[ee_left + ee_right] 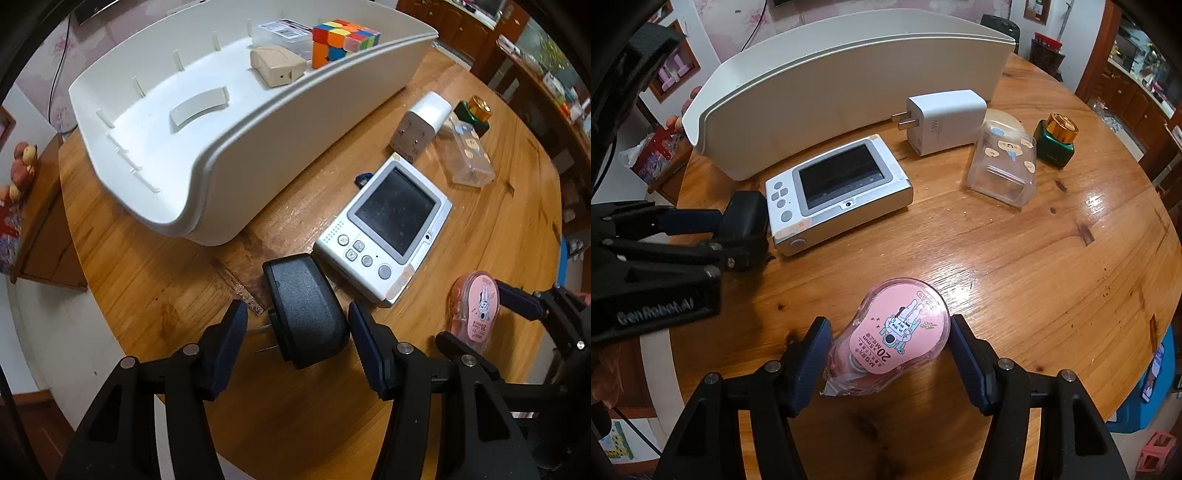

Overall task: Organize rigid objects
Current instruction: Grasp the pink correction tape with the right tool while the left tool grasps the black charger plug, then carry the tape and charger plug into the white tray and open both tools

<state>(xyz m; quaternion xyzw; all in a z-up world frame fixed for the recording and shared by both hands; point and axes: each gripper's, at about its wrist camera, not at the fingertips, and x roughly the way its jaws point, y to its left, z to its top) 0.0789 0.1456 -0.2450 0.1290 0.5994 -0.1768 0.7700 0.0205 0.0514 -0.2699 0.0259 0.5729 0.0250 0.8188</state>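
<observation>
At the far left, a white bin (pixel 229 155) is sitting on the round wooden table (pixel 147 266), holding a tan box (pixel 277 64), a clear plastic case (pixel 284 33) and a colourful puzzle cube (pixel 341 40) at its far right end. Near the table's left edge, the left gripper (pixel 297 325) is straddling a black power adapter (pixel 306 310), its jaws standing spread with a gap showing on each side of the adapter, so nothing is being squeezed. The adapter is lying on the table with its metal prongs pointing left, its far end just beside a white handheld device (pixel 388 229) with a dark screen. Farther back, a white charger (pixel 942 122) is lying close to the bin's wall. Right of it, a clear container (pixel 1003 168) with small stickers is lying tipped over, and a green bottle with a gold cap (pixel 1057 142) is standing upright just beyond it. Near the front of the table, the right gripper (pixel 886 354) is bracketing a pink correction tape dispenser (pixel 897 336), which is resting flat on the wood; both pads are sitting right at its sides, but I cannot tell whether they are pressing on it.
</observation>
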